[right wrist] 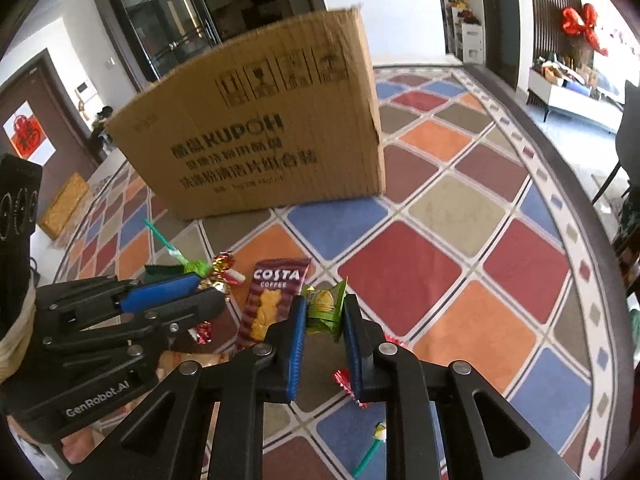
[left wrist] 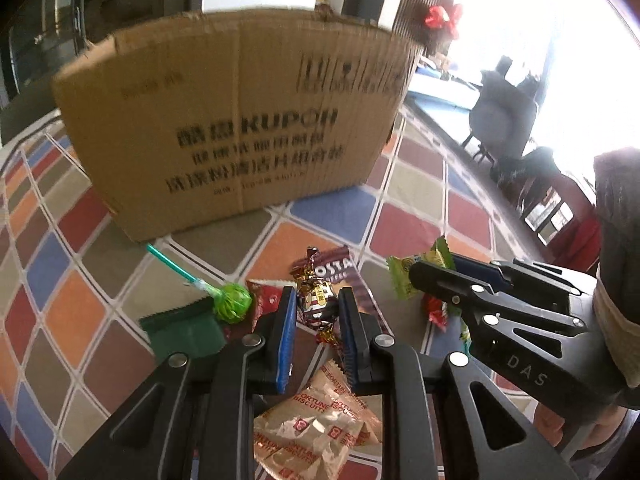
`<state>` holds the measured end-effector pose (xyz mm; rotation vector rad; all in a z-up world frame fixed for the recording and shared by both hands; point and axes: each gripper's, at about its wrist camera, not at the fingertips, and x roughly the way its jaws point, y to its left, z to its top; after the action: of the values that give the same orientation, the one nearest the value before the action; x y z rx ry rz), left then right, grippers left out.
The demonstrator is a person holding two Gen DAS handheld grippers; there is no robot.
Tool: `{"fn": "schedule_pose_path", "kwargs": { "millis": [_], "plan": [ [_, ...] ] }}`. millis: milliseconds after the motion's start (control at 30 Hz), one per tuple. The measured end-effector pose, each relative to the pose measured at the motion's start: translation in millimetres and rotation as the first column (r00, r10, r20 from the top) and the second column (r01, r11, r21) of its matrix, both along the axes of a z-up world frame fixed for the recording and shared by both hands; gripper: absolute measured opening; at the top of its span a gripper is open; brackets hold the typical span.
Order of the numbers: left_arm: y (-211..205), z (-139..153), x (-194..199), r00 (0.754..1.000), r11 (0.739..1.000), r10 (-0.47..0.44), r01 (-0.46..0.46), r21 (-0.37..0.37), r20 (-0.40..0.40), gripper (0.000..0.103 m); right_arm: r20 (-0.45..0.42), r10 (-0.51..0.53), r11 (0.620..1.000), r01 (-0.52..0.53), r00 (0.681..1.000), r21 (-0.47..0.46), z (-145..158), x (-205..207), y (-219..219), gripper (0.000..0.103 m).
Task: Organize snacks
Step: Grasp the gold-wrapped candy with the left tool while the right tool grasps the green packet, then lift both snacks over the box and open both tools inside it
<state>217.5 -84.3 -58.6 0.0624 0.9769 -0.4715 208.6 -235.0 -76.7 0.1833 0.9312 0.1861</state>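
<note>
My left gripper is shut on a brown and gold wrapped candy, held just above the table. In the right wrist view my right gripper is shut on a small green snack packet. That gripper also shows in the left wrist view, over the same green packet. A Costa Coffee packet lies between the two grippers. A green lollipop with a teal stick rests on a dark green packet. Fortune biscuit packets lie under my left gripper. A tall cardboard box stands behind the snacks.
The table wears a cloth of coloured diamonds; its dark rim curves along the right. Small red wrapped candies and a lollipop with a green stick lie near my right gripper. Chairs stand beyond the table.
</note>
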Motion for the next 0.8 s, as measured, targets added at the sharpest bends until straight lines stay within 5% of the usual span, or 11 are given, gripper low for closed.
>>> {"fn": "schedule_pose_path", "kwargs": {
  "millis": [800],
  "plan": [
    [23.9, 108.9, -2.7, 0.964, 0.995, 0.070, -0.050, -0.082, 0.257, 0.022, 0.263, 0.022, 0.999, -0.031, 0.965, 0.029, 103.3, -1.4, 13.5, 0.020]
  ]
}}
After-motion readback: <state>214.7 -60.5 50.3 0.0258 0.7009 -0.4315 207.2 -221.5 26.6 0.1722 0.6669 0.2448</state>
